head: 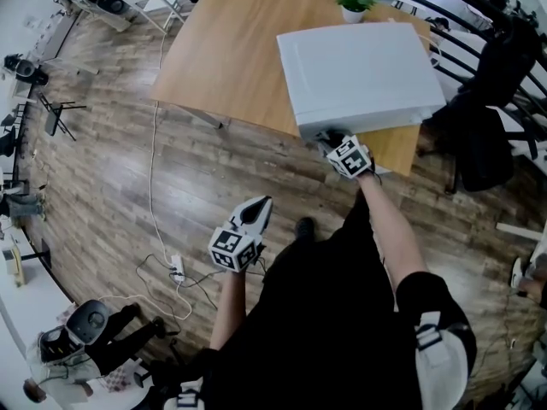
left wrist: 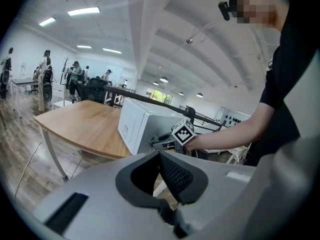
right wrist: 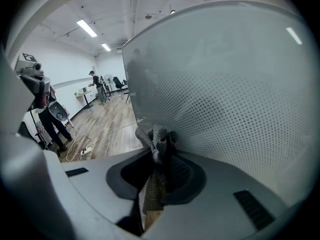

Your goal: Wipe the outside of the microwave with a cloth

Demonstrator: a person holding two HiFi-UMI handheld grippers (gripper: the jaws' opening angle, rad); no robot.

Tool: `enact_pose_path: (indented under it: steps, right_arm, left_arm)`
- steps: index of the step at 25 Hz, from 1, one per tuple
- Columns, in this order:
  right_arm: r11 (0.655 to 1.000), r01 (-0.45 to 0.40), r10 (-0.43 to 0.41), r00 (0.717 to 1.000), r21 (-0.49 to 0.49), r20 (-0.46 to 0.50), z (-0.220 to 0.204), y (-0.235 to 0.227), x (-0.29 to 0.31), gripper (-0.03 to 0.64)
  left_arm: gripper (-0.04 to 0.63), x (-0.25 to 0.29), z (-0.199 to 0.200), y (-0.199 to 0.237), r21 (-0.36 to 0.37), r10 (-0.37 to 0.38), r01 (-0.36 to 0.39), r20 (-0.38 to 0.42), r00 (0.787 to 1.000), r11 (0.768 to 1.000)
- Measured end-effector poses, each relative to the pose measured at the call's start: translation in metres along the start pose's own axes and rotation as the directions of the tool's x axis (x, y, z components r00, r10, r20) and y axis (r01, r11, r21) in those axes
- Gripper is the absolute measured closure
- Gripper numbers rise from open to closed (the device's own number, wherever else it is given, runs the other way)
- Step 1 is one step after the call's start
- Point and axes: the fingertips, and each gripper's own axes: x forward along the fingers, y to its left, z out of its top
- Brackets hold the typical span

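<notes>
A white microwave [head: 359, 71] stands at the near right corner of a wooden table [head: 222, 49]. My right gripper [head: 328, 138] is at the microwave's front face and is shut on a bunched grey cloth [right wrist: 157, 140]. In the right gripper view the cloth lies against the dotted door window of the microwave [right wrist: 240, 99]. My left gripper [head: 259, 210] hangs over the floor to the left of the person's body, shut with nothing between its jaws. The left gripper view takes in the microwave [left wrist: 139, 126] and the right gripper [left wrist: 161, 143] from the side.
A small potted plant [head: 353, 2] stands behind the microwave. A black chair [head: 491, 118] is to the table's right. Cables and a power strip [head: 177, 270] lie on the wooden floor at the left. Several people [left wrist: 75, 76] stand far across the room.
</notes>
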Motion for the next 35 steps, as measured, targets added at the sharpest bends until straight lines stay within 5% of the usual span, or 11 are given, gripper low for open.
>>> enact_pose_path:
  steps: [23,35]
  right_arm:
    - [0.99,0.09,-0.083,0.995,0.111,-0.062,-0.046,-0.059,-0.03,0.557]
    - [0.969,0.203,-0.197,0.979,0.142,-0.053,-0.064,-0.119,-0.07,0.555]
  left_arm:
    - [0.595,0.033,0.008,-0.007,0.038,-0.062,0.063,-0.03,0.998,0.997]
    - [0.595,0.058,0.013,-0.017,0.045,-0.095,0.096,-0.041,0.995,0.994]
